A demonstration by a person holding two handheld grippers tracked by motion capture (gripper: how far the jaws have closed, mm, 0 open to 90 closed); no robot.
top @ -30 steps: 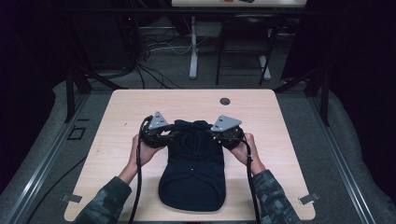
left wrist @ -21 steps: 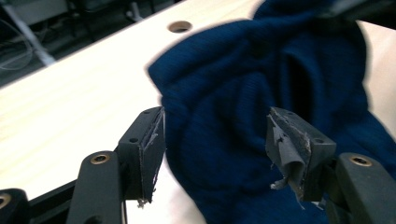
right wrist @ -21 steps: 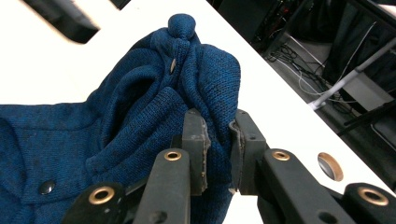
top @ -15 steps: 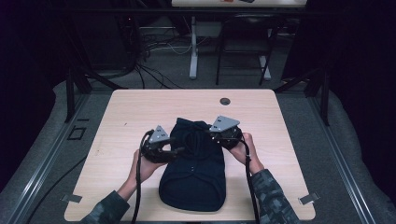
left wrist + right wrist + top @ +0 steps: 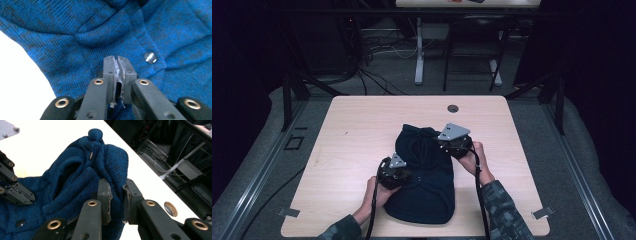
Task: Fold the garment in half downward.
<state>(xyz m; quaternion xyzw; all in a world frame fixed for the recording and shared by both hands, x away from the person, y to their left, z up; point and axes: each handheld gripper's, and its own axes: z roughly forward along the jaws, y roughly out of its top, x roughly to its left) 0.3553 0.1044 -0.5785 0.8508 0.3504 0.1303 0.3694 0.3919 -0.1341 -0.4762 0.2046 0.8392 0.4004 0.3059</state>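
While both grippers, left gripper (image 5: 402, 171) and right gripper (image 5: 116, 195), pinched the blue knit garment (image 5: 424, 180), it looked soft, limp, best held by folds.

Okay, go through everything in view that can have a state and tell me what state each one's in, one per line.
Blue knit garment: bunched on the table, upper part gathered and lifted into folds.
Left gripper: jaws shut, pinching a thin bit of the knit.
Right gripper: jaws clamped on a thick fold of the knit.
Metal snap: unfastened, face showing.
Table: bare wood around the garment.
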